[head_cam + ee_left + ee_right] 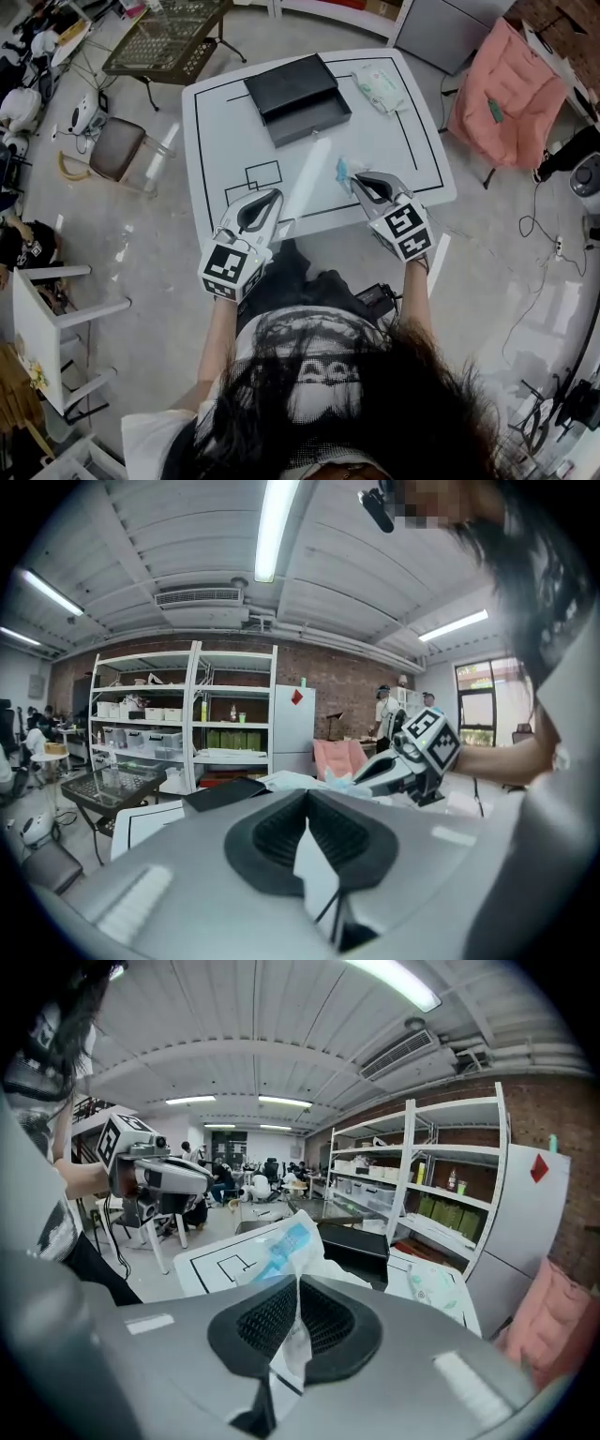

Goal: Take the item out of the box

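Observation:
A black box (298,97) lies at the far side of the white table (216,112), its lower part slid out toward me. My right gripper (359,181) hovers over the table's near right, shut on a small clear packet with blue print (342,170). In the right gripper view the packet (281,1246) sticks up from between the closed pads of that gripper (298,1283), with the box (361,1239) behind it. My left gripper (275,197) hangs over the near edge, shut, with nothing held; its own view shows the tips of the left gripper (307,794) meeting.
A pale wipes pack (378,86) lies at the table's far right corner. A pink padded chair (506,94) stands to the right and a wire-topped table (164,37) beyond the far left corner. A white stool (47,328) is on the left, and cables (548,239) trail on the floor.

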Tool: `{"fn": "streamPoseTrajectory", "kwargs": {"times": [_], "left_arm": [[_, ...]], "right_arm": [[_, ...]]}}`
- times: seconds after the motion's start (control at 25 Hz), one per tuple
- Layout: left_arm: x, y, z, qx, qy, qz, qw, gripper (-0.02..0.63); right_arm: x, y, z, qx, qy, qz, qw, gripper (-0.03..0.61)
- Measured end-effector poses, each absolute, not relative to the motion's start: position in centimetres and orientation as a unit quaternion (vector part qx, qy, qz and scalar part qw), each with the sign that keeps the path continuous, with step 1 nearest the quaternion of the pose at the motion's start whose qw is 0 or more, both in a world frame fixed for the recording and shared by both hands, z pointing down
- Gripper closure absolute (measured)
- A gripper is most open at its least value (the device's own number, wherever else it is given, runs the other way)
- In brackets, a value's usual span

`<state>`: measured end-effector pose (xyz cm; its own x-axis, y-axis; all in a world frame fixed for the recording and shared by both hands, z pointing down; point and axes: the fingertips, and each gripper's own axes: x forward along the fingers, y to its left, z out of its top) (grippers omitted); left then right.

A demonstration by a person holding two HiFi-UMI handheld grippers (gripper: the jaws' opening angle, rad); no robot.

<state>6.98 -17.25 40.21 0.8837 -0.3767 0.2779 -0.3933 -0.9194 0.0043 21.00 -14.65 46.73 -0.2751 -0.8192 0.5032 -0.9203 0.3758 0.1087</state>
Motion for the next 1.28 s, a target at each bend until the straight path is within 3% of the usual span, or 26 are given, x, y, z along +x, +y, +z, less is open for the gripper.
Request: {"fn": "streamPoseTrajectory", "kwargs": {"times": [0.56, 1.28], "left_arm": [[6.4, -8.9, 41.1, 0.963, -0.219, 0.152, 0.034, 0.614], [0.9, -6.7, 41.4, 0.952, -0.256, 0.159, 0.045, 0.614]], "right_arm": [[18.9, -4.9, 47.2, 0.547, -0.801, 0.115, 0.213, 0.565], [12.0, -3.5, 46.9, 0.513, -0.825, 0.096, 0.217, 0.565]]}}
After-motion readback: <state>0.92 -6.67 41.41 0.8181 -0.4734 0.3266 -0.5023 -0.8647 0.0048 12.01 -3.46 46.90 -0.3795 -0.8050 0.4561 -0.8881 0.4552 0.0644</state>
